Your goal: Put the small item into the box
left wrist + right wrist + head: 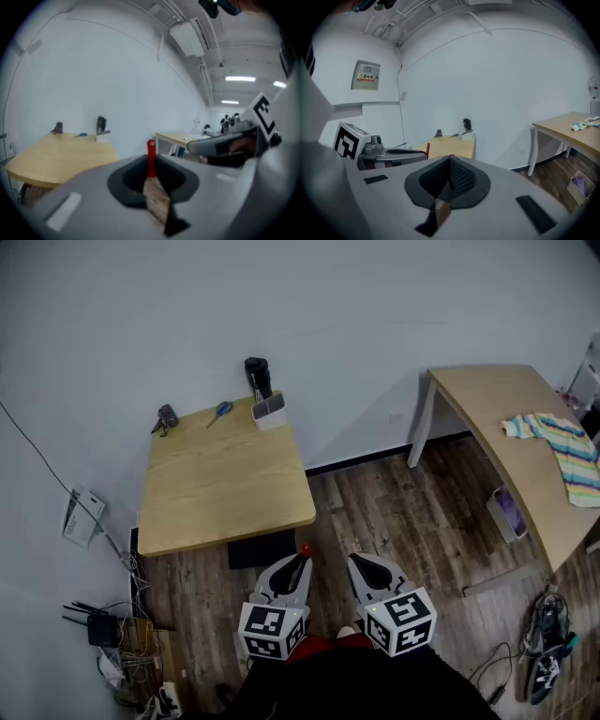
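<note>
Grey left claw (300, 559), right claw (359, 563); black-white marker cubes (272, 631).

Wall panel (365, 66), in my right gripper view: label (366, 77) with red characters, apparently 配电箱; finer print illegible. My left gripper (299, 562) and right gripper (361, 564) bear square coded markers, no lettering.

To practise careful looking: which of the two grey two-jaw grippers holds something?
The left gripper: a thin red stick stands pinched between its jaws. The right gripper has its jaws together on nothing.
</note>
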Demonstrator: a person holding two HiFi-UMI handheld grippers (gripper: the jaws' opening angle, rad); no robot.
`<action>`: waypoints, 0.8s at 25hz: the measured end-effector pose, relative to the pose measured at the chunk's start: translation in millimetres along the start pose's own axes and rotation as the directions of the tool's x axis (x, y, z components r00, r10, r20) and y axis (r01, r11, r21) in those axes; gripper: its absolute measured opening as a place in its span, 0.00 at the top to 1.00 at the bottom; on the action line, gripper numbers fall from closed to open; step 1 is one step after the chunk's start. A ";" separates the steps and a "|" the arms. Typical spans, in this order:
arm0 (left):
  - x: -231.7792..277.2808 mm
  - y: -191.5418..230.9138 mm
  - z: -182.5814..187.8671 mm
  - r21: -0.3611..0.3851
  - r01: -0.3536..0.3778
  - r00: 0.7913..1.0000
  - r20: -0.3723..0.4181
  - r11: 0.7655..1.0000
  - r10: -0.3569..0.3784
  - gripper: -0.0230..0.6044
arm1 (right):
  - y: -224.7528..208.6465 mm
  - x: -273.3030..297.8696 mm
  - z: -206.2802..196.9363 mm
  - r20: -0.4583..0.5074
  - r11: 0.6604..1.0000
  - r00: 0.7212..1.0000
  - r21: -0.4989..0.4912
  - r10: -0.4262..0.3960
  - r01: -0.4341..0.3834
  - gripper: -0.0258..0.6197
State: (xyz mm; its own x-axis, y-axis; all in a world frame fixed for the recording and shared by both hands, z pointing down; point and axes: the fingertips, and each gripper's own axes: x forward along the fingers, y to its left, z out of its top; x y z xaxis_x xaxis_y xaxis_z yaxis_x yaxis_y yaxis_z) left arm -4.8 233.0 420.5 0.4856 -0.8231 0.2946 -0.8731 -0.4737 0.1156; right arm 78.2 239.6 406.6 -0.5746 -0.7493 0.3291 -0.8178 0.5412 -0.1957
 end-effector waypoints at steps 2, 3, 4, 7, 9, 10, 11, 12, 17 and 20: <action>2.5 -2.4 -0.4 0.007 -0.001 1.000 -0.003 1.000 0.001 0.88 | -2.9 -1.0 -0.4 0.003 1.000 1.000 0.000 0.000 0.000 0.95; 3.9 -3.4 -0.7 0.010 -0.001 1.000 -0.006 1.000 0.001 0.88 | -4.4 -1.3 -0.6 0.004 1.000 1.000 0.001 -0.001 0.001 0.95; 5.2 -4.1 -0.8 0.014 -0.001 1.000 -0.009 1.000 0.001 0.88 | -5.7 -1.3 -0.9 0.005 1.000 1.000 0.002 -0.002 0.002 0.95; 8.8 -5.5 -0.5 0.022 0.000 1.000 -0.016 1.000 0.001 0.88 | -9.0 -1.3 -2.0 0.006 1.000 1.000 0.006 -0.006 0.006 0.95; 11.2 -6.5 2.1 0.024 -0.002 1.000 -0.011 1.000 0.002 0.89 | -11.6 -2.1 -1.0 0.013 1.000 1.000 0.006 -0.008 0.008 0.95; 12.3 -6.9 4.0 0.024 -0.004 1.000 -0.006 1.000 0.004 0.89 | -13.2 -2.7 0.1 0.020 1.000 1.000 0.004 -0.009 0.009 0.95; 13.3 -7.0 6.1 0.020 -0.006 1.000 0.001 1.000 0.006 0.89 | -14.9 -3.3 1.4 0.029 1.000 1.000 0.004 -0.010 0.010 0.95; 14.3 -6.8 8.4 0.014 -0.009 1.000 0.010 1.000 0.008 0.89 | -16.9 -3.9 3.0 0.040 1.000 0.999 0.006 -0.011 0.011 0.95; 13.8 -2.4 23.6 0.000 -0.041 0.997 0.072 0.999 0.041 0.95 | -28.5 -13.0 16.2 0.106 0.999 0.994 0.022 -0.028 0.025 0.95; 13.0 -1.9 32.0 0.010 -0.054 0.993 0.106 0.999 0.052 0.95 | -38.3 -21.9 26.8 0.148 0.999 0.988 0.022 -0.048 0.045 0.95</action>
State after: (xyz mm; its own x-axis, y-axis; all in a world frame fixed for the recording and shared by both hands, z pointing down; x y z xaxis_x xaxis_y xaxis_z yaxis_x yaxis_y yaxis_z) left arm 4.6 213.1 393.8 0.4413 -0.8753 0.1979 -0.8973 -0.4320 0.0901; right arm 121.2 225.1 382.1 -0.5333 -0.8225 0.1978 -0.8433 0.4984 -0.2012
